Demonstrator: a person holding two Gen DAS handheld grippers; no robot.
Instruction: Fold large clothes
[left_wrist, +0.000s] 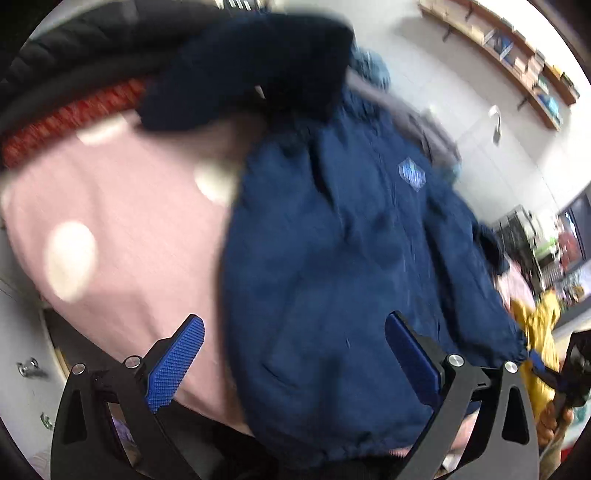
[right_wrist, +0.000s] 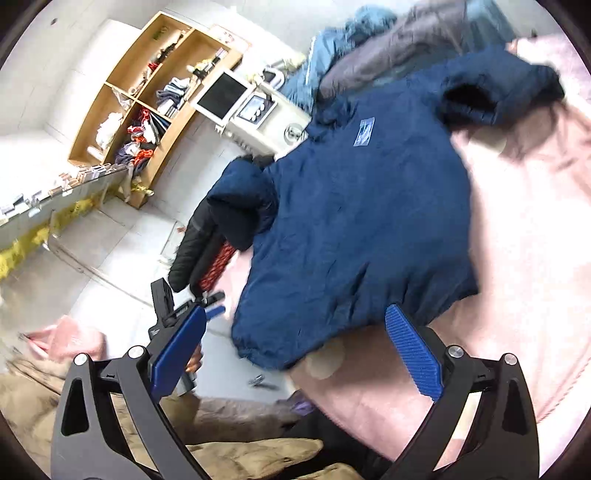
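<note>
L gripper: jaws wide apart, nothing between the pads, gripping nothing. It hangs over the near hem of the navy jacket, and the blue fingers straddle the hem's left part, one pad over pink cover, the other over navy cloth. Whether the tips touch the fabric I can't tell; the view is blurred.

R gripper: also spread wide, empty. In its own view the hem corner sits just past and between its fingers, w/ the jacket running away from it toward the far side.

Jacket lies spread face-up on the pink bedspread, chest logo up, hem at the near edge of the bed, collar end toward the far edge. Long axis thus runs near-to-far, roughly along the line both grippers point. One sleeve is bunched up by the far end, the other hangs toward the bed's side edge near a black and red garment.

Judgement: both hands are about equally near the hem, L on one corner, R on the other, so a hem-to-collar fold looks like the natural next move, w/ each gripper needing to drop onto its own corner first.
</note>
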